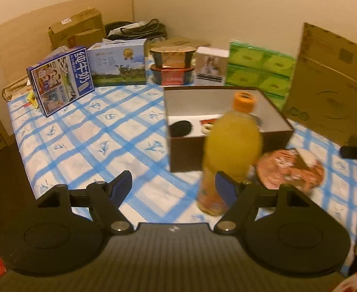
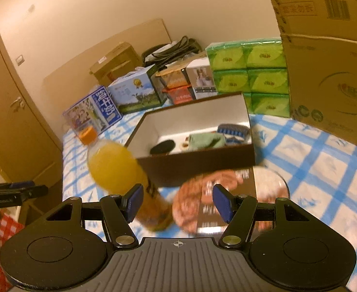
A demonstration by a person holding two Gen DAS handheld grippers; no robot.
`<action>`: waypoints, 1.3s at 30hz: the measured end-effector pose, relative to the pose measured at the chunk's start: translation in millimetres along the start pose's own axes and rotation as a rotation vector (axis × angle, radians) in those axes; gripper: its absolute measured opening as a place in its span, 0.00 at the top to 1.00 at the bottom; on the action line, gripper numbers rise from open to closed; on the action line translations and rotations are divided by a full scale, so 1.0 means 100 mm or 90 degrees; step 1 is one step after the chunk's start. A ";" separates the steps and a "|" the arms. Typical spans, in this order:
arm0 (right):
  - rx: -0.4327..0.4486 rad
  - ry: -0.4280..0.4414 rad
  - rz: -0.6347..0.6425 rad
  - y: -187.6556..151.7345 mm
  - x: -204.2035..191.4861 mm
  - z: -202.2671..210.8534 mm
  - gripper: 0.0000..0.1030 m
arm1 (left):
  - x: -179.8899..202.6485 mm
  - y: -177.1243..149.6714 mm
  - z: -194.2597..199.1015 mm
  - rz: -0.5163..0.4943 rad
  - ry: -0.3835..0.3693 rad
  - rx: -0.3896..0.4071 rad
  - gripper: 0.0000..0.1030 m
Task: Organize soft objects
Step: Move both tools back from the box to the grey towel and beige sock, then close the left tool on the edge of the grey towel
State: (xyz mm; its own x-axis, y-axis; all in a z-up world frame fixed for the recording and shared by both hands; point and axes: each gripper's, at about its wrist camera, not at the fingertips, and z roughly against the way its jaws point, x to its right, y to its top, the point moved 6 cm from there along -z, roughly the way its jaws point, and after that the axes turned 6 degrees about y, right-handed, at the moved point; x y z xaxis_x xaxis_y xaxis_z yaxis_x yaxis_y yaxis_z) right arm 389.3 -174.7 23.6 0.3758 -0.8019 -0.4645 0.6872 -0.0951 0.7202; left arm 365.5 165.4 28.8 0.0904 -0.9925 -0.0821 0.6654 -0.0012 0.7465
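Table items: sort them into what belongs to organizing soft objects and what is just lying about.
Belongs to the job:
brown box, open-topped
green cloth inside it
black round pad inside it
left gripper, open
right gripper, open

Just lying about:
orange drink bottle
green tissue packs
milk cartons
large cardboard box

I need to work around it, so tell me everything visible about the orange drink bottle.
The bottle is clear plastic with an orange cap, full of cloudy yellow-orange drink, with an orange label low down. It stands upright on the checked cloth, right in front of the brown box and beside a round packet. Neither gripper holds it.
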 end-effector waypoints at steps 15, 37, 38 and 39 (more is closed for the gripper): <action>-0.015 -0.042 0.025 -0.80 -0.16 0.51 0.39 | 0.61 -0.62 0.86 0.045 -0.037 0.017 0.29; -0.083 -0.106 0.037 -1.61 -0.06 0.58 0.39 | 1.19 -1.63 0.67 -0.019 -0.047 -0.092 0.29; -0.087 -0.108 0.039 -1.64 -0.06 0.57 0.39 | 1.20 -1.68 0.65 -0.017 -0.049 -0.097 0.29; -0.089 -0.108 0.041 -1.67 -0.06 0.57 0.39 | 1.21 -1.72 0.64 -0.016 -0.050 -0.100 0.29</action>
State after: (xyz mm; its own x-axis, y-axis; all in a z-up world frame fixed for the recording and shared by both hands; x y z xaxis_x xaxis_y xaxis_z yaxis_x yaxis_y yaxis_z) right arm 237.3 -187.6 -64.4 0.3192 -0.8926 -0.3185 0.7496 0.0322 0.6612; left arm 214.1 37.3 -67.4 0.0178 -0.9989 -0.0424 0.7753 -0.0130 0.6315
